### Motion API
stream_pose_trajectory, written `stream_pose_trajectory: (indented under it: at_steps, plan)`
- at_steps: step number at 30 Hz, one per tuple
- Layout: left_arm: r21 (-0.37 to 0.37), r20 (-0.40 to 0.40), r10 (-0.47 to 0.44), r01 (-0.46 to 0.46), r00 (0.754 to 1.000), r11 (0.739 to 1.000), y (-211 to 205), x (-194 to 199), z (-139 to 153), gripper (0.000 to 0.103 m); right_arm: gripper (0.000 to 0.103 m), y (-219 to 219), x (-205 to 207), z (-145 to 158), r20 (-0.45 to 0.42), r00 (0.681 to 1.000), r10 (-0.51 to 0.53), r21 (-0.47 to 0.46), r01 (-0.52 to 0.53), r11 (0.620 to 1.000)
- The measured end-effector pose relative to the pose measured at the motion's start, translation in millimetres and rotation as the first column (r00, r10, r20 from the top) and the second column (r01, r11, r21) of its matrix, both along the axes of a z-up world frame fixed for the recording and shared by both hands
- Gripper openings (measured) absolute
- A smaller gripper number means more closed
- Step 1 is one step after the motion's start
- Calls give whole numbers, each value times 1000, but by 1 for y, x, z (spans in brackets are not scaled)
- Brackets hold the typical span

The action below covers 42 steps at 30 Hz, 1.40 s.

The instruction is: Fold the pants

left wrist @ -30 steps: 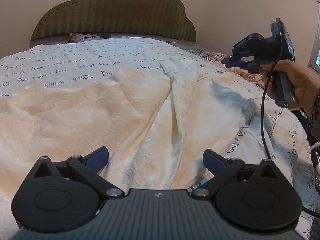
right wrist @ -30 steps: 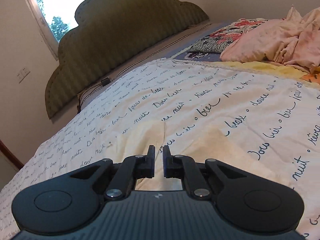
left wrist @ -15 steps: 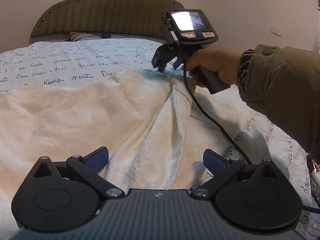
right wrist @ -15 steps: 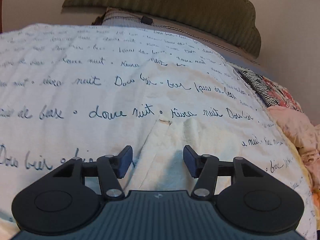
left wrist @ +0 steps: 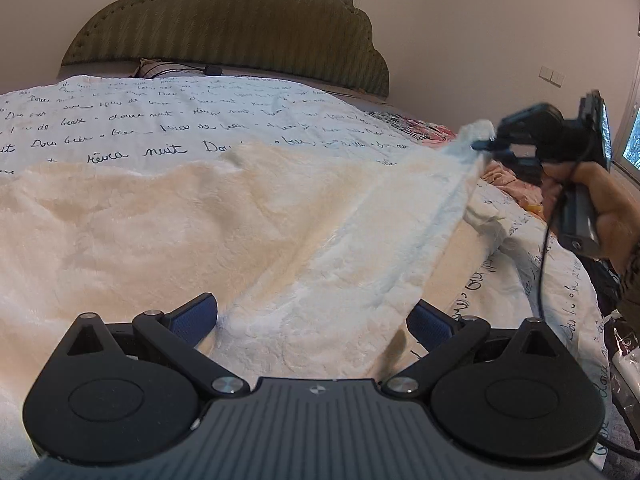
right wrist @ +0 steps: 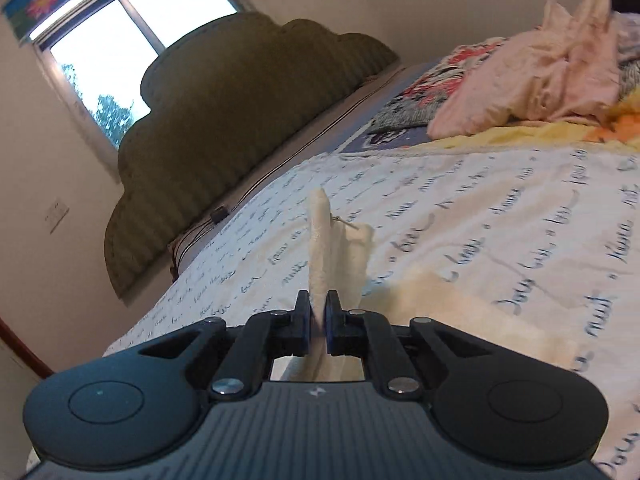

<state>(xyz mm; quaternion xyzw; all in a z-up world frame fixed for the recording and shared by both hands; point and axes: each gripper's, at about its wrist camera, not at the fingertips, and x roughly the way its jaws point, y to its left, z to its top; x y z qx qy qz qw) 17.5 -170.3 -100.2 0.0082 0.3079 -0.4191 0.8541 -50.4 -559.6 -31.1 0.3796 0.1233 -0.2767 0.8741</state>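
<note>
The cream fleece pants lie spread over the script-printed bedspread, and one strip of them now rises off the bed toward the right, stretched up to the right tongs; half a second ago that same cloth lay flat in a crease while the right tongs stood over its far end with their fingers apart. Those fingers have just been closing, and in the right wrist view the right tongs are pinched tight on a thin edge of the pants, which stands up above the pads in a narrow tab and folds over to the right. The left tongs sit much where they were, spread wide, their blue pads lying on either side of the near part of the pants without pressing on it. The hand on the right tongs' handle is cut off at the picture's right edge, and the grip point is blurred in the left wrist view. The near hem of the pants is hidden under the left tongs' body. A green headboard stands behind, and a pink heap of clothes lies on the far right of the bed.
</note>
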Motion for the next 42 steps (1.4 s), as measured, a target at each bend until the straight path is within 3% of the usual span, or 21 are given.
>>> stream_pose_trajectory:
  at_steps: [3,6,8,9,10,12,13,14,16,18,19,23,27,29,31,33,34,36,38,40,42]
  plan:
    - [14,8,0,0,1000,1000,-2,-1,0,102,8,-12,-25,-24,-96,995,-31,53,36,998]
    - [19,10,-1,1,1000,1000,-3,-2,0,102,12,-25,-38,-51,-93,994,-52,187,68,980]
    - [22,12,-1,1,1000,1000,-4,-2,0,102,24,-30,-40,-61,-59,996,-64,237,76,968]
    - [25,14,-1,1,1000,1000,-4,-2,0,102,39,-33,-38,-65,-42,997,-71,257,79,963]
    - [29,17,-1,1,1000,1000,-5,-3,1,102,45,-36,-37,-68,-6,997,-73,271,71,960]
    - [33,19,-2,1,1000,999,-5,-3,1,102,38,-42,-33,-72,47,997,-67,280,51,959]
    - [28,17,-2,1,1000,1000,-5,-3,2,101,15,-45,-31,-72,35,997,-71,281,58,958]
    - [16,10,-4,4,1000,1000,-4,-2,3,98,6,-48,-29,-70,35,997,-66,277,53,959]
    - [-13,-9,-11,11,1000,1000,1,-1,5,94,6,-48,-34,-60,66,996,-64,238,47,970]
    - [-16,-26,-41,40,999,999,3,-3,8,76,6,-44,-46,-47,102,993,-62,172,43,984]
    - [0,-26,-56,56,998,998,1,-5,10,73,6,-43,-52,-45,94,994,-64,153,49,987]
    - [41,-5,-114,114,993,993,-6,-17,13,57,5,-53,-61,-74,-56,998,-39,204,50,978]
    - [72,-18,-135,136,991,988,-6,-23,18,59,8,-51,-73,-78,-8,999,-40,227,41,973]
    - [46,-74,-138,142,988,989,1,-19,23,67,9,-54,-75,-72,-16,999,-35,240,38,970]
    - [12,-134,-113,115,985,993,7,-11,31,75,17,-53,-91,-64,13,989,-148,233,140,962]
    - [-19,-174,-91,89,980,996,10,-2,39,78,24,-42,-105,-46,-53,920,-388,89,391,916]
    - [-18,-189,-77,75,979,997,9,4,43,78,24,-35,-103,-37,-51,900,-433,-13,433,901]
    - [-2,-186,-52,53,981,999,3,13,50,79,24,-24,-81,-22,-14,955,-296,-134,292,947]
    - [27,-152,-18,23,988,999,-5,18,54,82,25,-11,-40,-9,-68,994,-82,-231,64,971]
    - [74,-116,16,-8,993,997,-16,23,55,83,35,-4,15,-8,-217,967,133,-234,-184,955]
    - [113,-103,36,-24,994,993,-22,26,50,83,35,-5,54,-21,-311,927,212,-183,-277,943]
